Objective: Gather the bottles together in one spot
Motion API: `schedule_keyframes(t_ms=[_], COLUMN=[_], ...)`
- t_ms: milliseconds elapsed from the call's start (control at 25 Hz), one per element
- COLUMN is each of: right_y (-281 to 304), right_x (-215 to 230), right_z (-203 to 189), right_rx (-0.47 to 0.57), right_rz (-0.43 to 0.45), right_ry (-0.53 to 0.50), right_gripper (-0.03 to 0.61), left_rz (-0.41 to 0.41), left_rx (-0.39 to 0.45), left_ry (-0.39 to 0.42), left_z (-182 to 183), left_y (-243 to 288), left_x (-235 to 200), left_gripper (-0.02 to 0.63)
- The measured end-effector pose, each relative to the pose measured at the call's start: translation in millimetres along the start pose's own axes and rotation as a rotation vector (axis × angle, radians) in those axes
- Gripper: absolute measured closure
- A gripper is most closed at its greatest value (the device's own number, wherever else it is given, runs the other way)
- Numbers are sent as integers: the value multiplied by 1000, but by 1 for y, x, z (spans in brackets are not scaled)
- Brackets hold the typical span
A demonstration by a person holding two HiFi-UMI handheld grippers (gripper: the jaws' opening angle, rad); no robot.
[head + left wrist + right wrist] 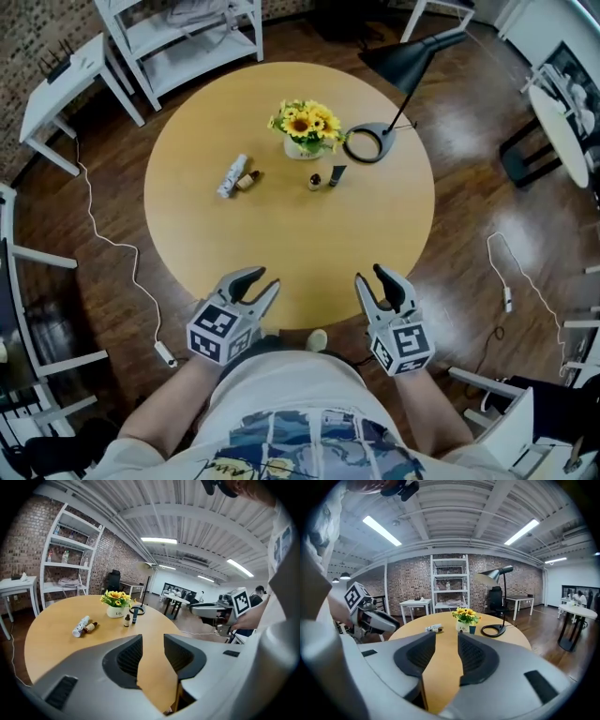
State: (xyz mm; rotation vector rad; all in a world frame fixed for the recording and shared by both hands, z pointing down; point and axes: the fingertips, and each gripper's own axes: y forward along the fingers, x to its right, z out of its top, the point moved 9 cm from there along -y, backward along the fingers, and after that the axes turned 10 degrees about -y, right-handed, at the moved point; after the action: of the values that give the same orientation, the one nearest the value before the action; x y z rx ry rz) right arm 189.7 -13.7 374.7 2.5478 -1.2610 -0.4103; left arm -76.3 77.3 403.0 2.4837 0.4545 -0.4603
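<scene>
On the round wooden table a white bottle lies on its side with a small brown bottle beside it. Further right stand a small amber dropper bottle and a dark tube-shaped bottle. My left gripper hovers at the table's near edge, open, with nothing between its jaws. My right gripper hangs level with it, also open and empty. The left gripper view shows the white bottle, the dropper bottle and the dark bottle far ahead of the left gripper.
A pot of sunflowers stands behind the bottles, with a black desk lamp's ring base to its right. White shelving and a small white table stand beyond the round table. A cable trails on the floor at left.
</scene>
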Motion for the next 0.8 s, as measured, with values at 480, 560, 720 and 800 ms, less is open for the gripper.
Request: schedule_keyframes(t_ms=[480,560,720,800], right_y=[-99,-106,-114,-115], right_x=[21,23,28,29], right_z=[-34,-40,-47,-48], right_rx=[-4,-6,1,7], right_rz=[111,134,162,173], right_ry=[42,42,52,53], right_gripper=[365,365,364,364], left_rz=[132,148,211,238], left_rx=[38,27,0,-11], left_ry=[-57,-80,-95,-95], left_z=[-17,-26,-42,-46], left_y=[-33,-35,-44,-49], left_x=[80,91,105,109], left_gripper=[436,416,400,400])
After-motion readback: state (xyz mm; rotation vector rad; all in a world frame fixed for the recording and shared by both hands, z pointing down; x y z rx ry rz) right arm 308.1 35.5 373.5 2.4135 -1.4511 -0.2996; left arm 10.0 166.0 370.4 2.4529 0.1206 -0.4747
